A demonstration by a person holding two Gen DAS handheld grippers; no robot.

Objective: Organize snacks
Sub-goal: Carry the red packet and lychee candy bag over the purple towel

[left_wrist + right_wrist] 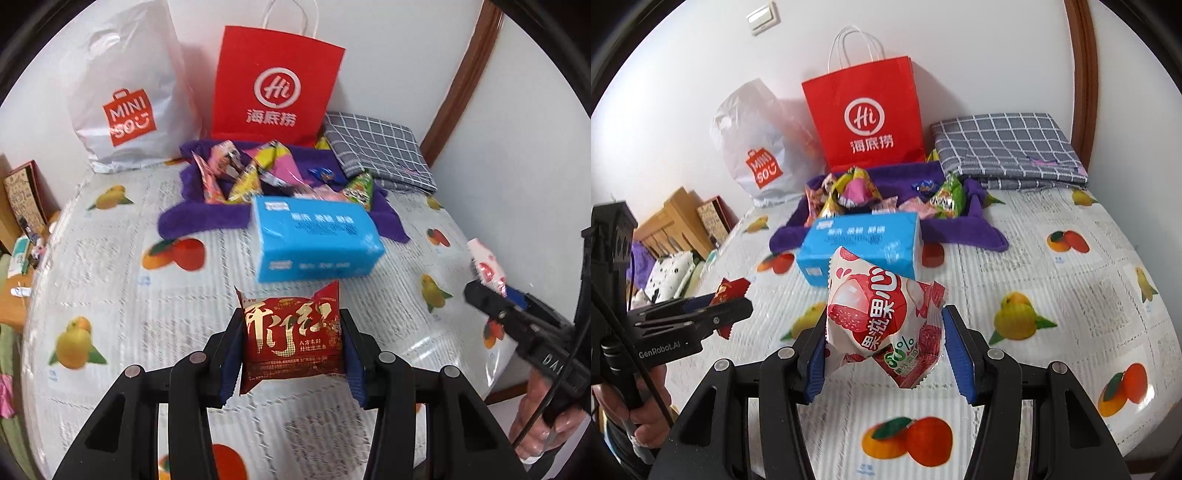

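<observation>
Ahead, a blue tissue pack [314,240] fronts the snack pile [258,173] (each hand-held gripper clamps a packet).

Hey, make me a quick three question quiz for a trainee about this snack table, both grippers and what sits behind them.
1. True or false: the left gripper holds a red packet.
2. What does the right gripper hold? A lychee jelly pack; B blue tissue pack; C nothing.
3. Fill in: the loose snacks lie on a ___ cloth.

Key: 1 true; 2 A; 3 purple.
</observation>
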